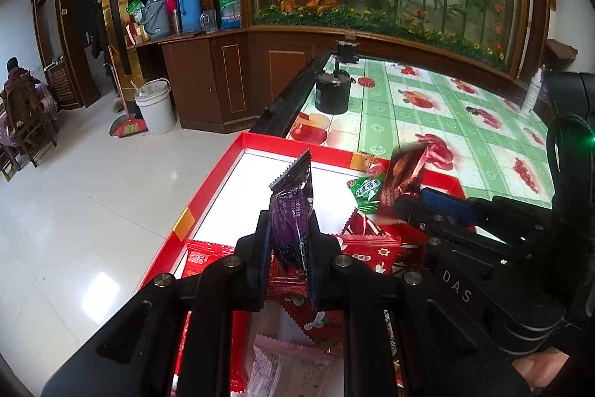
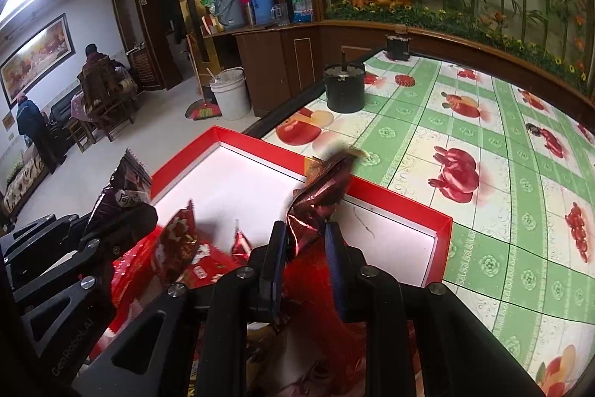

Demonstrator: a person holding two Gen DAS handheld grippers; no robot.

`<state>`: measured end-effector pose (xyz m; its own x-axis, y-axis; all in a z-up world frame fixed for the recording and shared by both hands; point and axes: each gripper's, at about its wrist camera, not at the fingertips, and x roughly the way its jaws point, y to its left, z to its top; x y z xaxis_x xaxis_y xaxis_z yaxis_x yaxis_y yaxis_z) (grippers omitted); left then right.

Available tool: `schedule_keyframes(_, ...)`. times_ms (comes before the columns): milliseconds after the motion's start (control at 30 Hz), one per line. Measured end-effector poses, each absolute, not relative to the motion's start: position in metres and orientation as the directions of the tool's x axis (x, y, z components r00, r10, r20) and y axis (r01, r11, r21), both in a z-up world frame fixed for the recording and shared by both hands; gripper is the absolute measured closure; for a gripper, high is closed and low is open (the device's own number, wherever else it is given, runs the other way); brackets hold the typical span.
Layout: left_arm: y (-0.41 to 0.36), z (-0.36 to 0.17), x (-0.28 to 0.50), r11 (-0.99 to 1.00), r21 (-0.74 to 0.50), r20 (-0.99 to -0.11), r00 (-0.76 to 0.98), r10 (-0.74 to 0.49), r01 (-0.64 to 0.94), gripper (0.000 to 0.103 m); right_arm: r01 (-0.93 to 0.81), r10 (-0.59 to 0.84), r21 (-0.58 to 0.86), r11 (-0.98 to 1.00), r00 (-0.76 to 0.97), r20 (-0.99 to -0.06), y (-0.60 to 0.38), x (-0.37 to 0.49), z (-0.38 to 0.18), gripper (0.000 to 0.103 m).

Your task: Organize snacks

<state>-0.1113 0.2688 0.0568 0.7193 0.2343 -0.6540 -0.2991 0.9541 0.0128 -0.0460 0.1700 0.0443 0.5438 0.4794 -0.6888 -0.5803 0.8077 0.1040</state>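
My left gripper (image 1: 290,229) is shut on a purple snack packet (image 1: 292,207), which stands upright over a red box (image 1: 282,141) with a white floor. Several red packets (image 1: 368,250), a green one (image 1: 366,192) and a pink one (image 1: 290,363) lie inside the box. My right gripper (image 2: 306,233) holds a crumpled dark red foil packet (image 2: 316,199) between its pads over the same box (image 2: 394,198). The packet's top is blurred. In the left wrist view the right gripper (image 1: 416,201) is to the right, with the foil packet (image 1: 403,173) sticking up from it.
The box sits at the near left corner of a table (image 2: 483,121) with a green and white fruit-print cloth. Two black cylindrical pots (image 2: 345,88) stand at the table's far edge and a white bottle (image 1: 531,95) at its right. A white bucket (image 1: 155,106) stands on the floor.
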Motion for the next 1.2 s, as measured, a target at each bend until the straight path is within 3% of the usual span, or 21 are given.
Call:
schedule_keyframes(200,0.266,0.051,-0.107,0.949,0.017,-0.669,0.702,0.244,-0.313,0.085,-0.59,0.518,0.157,0.792,0.512,-0.685,0.165,-0.039,0.042,0.074)
schedule_keyframes(233,0.265,0.05,-0.107,0.949,0.016,-0.673,0.699,0.243,-0.315,0.076,-0.598,0.529,0.163,0.784,0.508,-0.68,0.165,-0.041,0.043,0.07)
schedule_keyframes(267,0.264,0.048,-0.107,0.948,0.016,-0.675,0.696,0.246,-0.319,0.073,-0.604,0.54,0.17,0.779,0.507,-0.672,0.163,-0.042,0.045,0.058)
schedule_keyframes(300,0.263,0.047,-0.108,0.944,0.021,-0.673,0.693,0.257,-0.329,0.068,-0.602,0.543,0.172,0.779,0.512,-0.666,0.161,-0.042,0.045,0.053)
schedule_keyframes(367,0.261,0.047,-0.11,0.943,0.019,-0.671,0.695,0.258,-0.333,0.06,-0.596,0.541,0.165,0.786,0.532,-0.652,0.156,-0.041,0.048,0.053)
schedule_keyframes(433,0.258,0.049,-0.114,0.94,0.017,-0.663,0.7,0.266,-0.341,0.039,-0.596,0.554,0.186,0.781,0.524,-0.647,0.149,-0.038,0.05,0.044)
schedule_keyframes(467,0.255,0.05,-0.116,0.939,0.019,-0.655,0.705,0.271,-0.343,0.037,-0.588,0.56,0.203,0.783,0.524,-0.642,0.144,-0.036,0.051,0.037)
schedule_keyframes(567,0.244,0.061,-0.127,0.931,0.052,-0.601,0.734,0.317,-0.36,0.037,-0.576,0.564,0.214,0.789,0.539,-0.626,0.131,-0.033,0.055,0.035)
schedule_keyframes(700,0.23,0.081,-0.14,0.903,0.115,-0.505,0.759,0.411,-0.413,0.018,-0.561,0.552,0.202,0.803,0.572,-0.607,0.112,-0.032,0.062,0.034)
schedule_keyframes(800,0.222,0.097,-0.155,0.885,0.129,-0.42,0.784,0.457,-0.447,0.016,-0.546,0.558,0.223,0.807,0.584,-0.59,0.097,-0.031,0.068,0.033)
schedule_keyframes(933,0.213,0.112,-0.17,0.849,0.155,-0.353,0.774,0.525,-0.505,0.0,-0.523,0.553,0.228,0.821,0.633,-0.541,0.073,-0.035,0.08,0.032)
schedule_keyframes(1067,0.205,0.128,-0.193,0.827,0.141,-0.264,0.784,0.562,-0.545,0.0,-0.519,0.56,0.224,0.825,0.694,-0.452,0.05,-0.049,0.092,0.031)
schedule_keyframes(1200,0.2,0.135,-0.206,0.847,0.124,-0.265,0.805,0.53,-0.517,0.0,-0.529,0.565,0.202,0.824,0.753,-0.336,0.028,-0.073,0.103,0.019)
